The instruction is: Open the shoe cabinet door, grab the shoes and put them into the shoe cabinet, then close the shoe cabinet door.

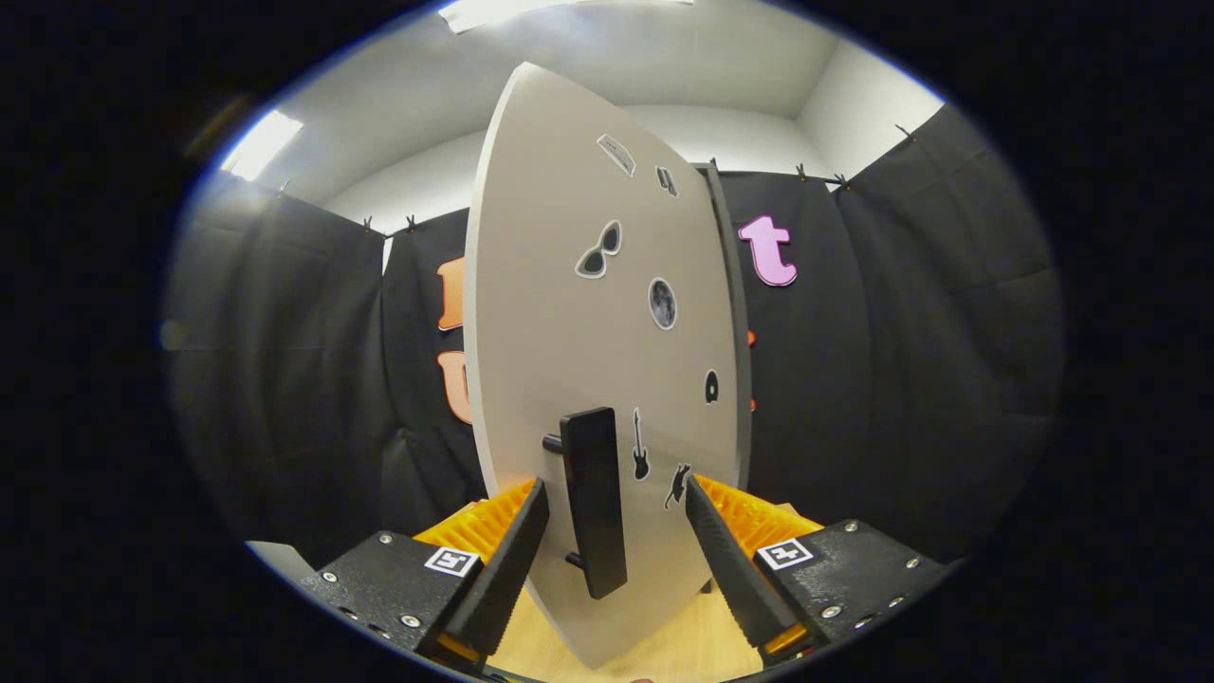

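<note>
I hold gripper (616, 531) fingers apart, straddling black bar handle (595, 498) on pale grey sticker-dotted cabinet door (560, 313) at 12 o'clock. Risk: pads closing off-centre, slipping off handle.

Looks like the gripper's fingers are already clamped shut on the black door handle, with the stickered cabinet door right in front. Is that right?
Not quite. The gripper view shows the gripper open: the black door handle sits between the fingers, with a gap on each side, so neither presses on it. The rest holds: the stickered cabinet door stands right in front.
</note>
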A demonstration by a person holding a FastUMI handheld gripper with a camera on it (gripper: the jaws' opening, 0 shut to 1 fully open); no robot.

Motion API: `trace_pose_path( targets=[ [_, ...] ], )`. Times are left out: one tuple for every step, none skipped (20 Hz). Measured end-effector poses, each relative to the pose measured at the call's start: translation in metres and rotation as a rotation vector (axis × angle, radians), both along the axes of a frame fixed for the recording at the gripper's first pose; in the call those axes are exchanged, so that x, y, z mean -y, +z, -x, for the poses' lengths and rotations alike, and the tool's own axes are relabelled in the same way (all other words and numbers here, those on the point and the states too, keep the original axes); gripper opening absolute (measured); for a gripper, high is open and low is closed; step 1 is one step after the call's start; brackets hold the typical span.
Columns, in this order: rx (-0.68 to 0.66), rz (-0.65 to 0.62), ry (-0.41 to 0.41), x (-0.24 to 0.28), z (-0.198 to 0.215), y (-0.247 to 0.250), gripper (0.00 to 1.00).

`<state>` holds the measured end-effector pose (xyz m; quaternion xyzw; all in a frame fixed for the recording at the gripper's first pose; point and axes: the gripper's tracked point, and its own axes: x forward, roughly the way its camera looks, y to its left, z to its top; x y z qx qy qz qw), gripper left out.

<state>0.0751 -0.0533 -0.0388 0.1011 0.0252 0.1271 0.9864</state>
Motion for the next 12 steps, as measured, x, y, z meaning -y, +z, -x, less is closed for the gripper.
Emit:
trace_pose_path(
  targets=[
    [0.0,-0.002,0.014,-0.011,-0.005,-0.001,0.92],
    [0.005,0.003,0.019,-0.018,-0.011,-0.001,0.92],
    [0.009,0.01,0.022,-0.022,-0.018,-0.001,0.93],
    [0.015,0.007,0.029,-0.03,-0.024,0.002,0.92],
    [0.007,0.004,0.041,-0.039,-0.031,0.001,0.93],
    [0.013,0.004,0.053,-0.048,-0.036,0.002,0.94],
    [0.017,0.013,0.063,-0.055,-0.044,0.002,0.94],
    [0.022,0.011,0.07,-0.062,-0.049,0.004,0.95],
    [0.019,0.013,0.08,-0.068,-0.056,0.003,0.96],
    [0.017,0.008,0.085,-0.075,-0.06,0.003,0.96],
    [0.018,0.008,0.089,-0.079,-0.064,0.003,0.96],
    [0.02,0.008,0.092,-0.083,-0.068,0.003,0.96]
  ],
)
